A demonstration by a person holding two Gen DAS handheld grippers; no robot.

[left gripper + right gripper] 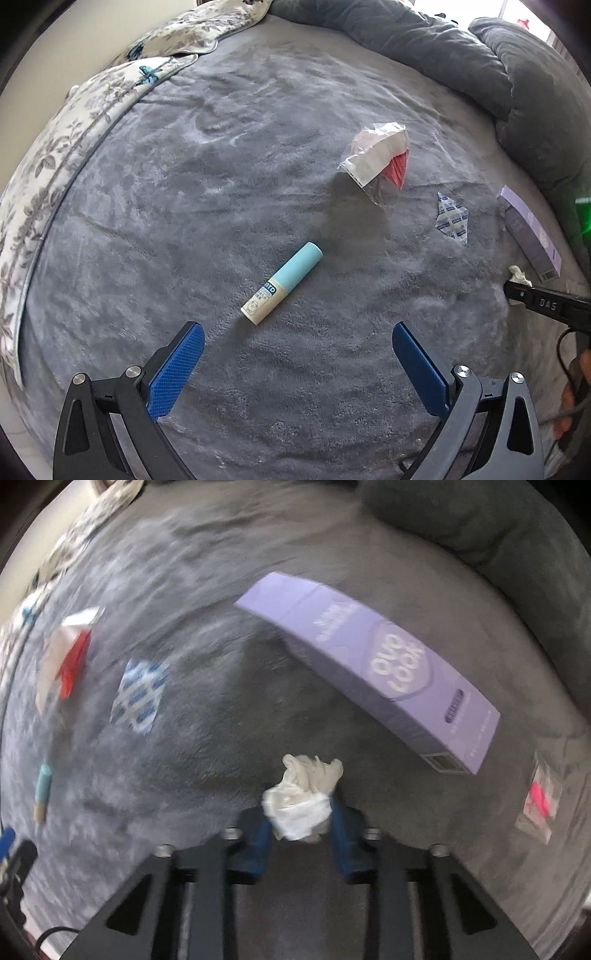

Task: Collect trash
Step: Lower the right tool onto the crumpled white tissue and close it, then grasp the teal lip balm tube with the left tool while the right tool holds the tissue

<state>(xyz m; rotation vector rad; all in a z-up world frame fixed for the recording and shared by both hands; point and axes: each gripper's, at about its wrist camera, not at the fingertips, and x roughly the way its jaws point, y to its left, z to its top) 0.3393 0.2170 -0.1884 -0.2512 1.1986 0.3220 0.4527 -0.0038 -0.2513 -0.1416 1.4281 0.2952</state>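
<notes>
On the far left we see a floral quilt lying along the edge of the grey blanket that covers the bed. Our left gripper hovers over the blanket with its blue pads spread wide and nothing between them; just ahead of it lies a small tube with a pale blue cap, clear of both pads. Further right sits a crumpled clear wrapper with red and white inside, then a flat blue-and-white sachet, then a long lilac box lying flat near the grey pillows. Just in front of the box, our right gripper pinches a wadded white tissue between its blue pads, down at the blanket. At the far right lies a small clear packet holding something pink.
</notes>
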